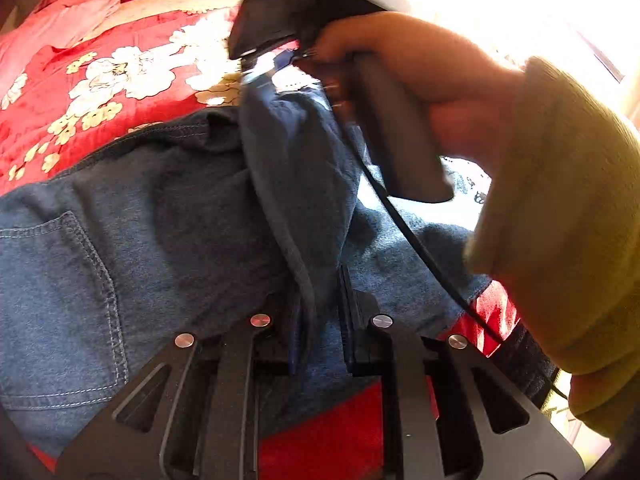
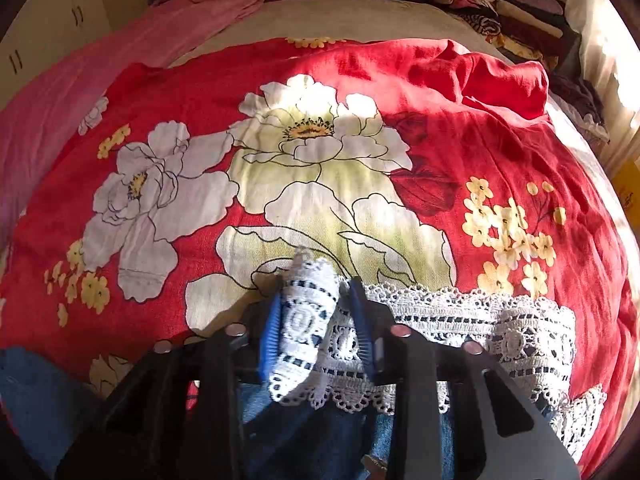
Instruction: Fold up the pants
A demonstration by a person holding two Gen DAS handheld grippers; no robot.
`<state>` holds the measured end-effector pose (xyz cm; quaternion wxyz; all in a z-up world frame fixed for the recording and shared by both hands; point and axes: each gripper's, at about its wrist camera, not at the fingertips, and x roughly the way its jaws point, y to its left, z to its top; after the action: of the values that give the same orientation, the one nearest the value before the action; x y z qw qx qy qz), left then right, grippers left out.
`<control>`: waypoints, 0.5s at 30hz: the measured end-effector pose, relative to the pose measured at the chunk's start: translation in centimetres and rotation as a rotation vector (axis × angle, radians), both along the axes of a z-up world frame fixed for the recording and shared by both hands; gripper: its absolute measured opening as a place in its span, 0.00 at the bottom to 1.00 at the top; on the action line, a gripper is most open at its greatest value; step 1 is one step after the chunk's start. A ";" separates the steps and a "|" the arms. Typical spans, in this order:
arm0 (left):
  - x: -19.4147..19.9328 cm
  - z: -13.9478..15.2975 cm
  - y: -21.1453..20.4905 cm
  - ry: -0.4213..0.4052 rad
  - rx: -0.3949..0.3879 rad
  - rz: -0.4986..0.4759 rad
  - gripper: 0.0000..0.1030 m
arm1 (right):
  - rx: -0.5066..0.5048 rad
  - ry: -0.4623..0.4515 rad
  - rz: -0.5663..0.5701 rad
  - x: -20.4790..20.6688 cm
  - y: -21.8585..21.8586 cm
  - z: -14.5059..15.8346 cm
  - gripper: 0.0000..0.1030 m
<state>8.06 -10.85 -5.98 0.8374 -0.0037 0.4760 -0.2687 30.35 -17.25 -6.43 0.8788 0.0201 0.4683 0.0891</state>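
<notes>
Blue denim pants (image 1: 120,240) lie on a red flowered bedspread (image 1: 132,68), back pocket at the left. My left gripper (image 1: 316,320) is shut on a raised fold of the denim. The right gripper (image 1: 280,48), held by a hand in a yellow sleeve, lifts the other end of that fold. In the right wrist view my right gripper (image 2: 316,332) is shut on the pants' white lace hem (image 2: 304,320), which runs on to the right (image 2: 500,332) above blue denim (image 2: 312,432).
The bedspread (image 2: 320,140) covers the bed ahead. Pink cloth (image 2: 120,60) lies at the far left. A pile of folded clothes (image 2: 500,4) sits at the back right. A bright window (image 1: 520,0) is to the right.
</notes>
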 end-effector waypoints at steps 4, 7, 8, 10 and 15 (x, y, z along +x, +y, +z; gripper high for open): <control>0.0 0.1 -0.2 -0.006 0.005 0.011 0.09 | 0.090 -0.063 -0.039 -3.2 -4.6 3.0 0.13; -0.2 0.3 -0.1 -0.021 0.012 0.023 0.09 | 0.141 -0.099 -0.071 -6.2 -8.4 4.9 0.13; -0.2 0.3 0.1 -0.026 0.013 0.029 0.10 | 0.160 -0.107 -0.082 -7.3 -9.6 5.4 0.13; -0.5 0.4 0.4 -0.042 0.024 0.043 0.10 | 0.209 -0.116 -0.105 -9.5 -12.1 6.0 0.13; -0.7 1.6 1.3 -0.088 0.054 0.061 0.03 | 0.322 -0.120 -0.175 -15.8 -17.4 6.3 0.13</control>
<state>7.34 -9.52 -4.35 0.8652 0.0160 0.4454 -0.2299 14.58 -34.69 -0.10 0.8949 0.1958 0.3915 0.0874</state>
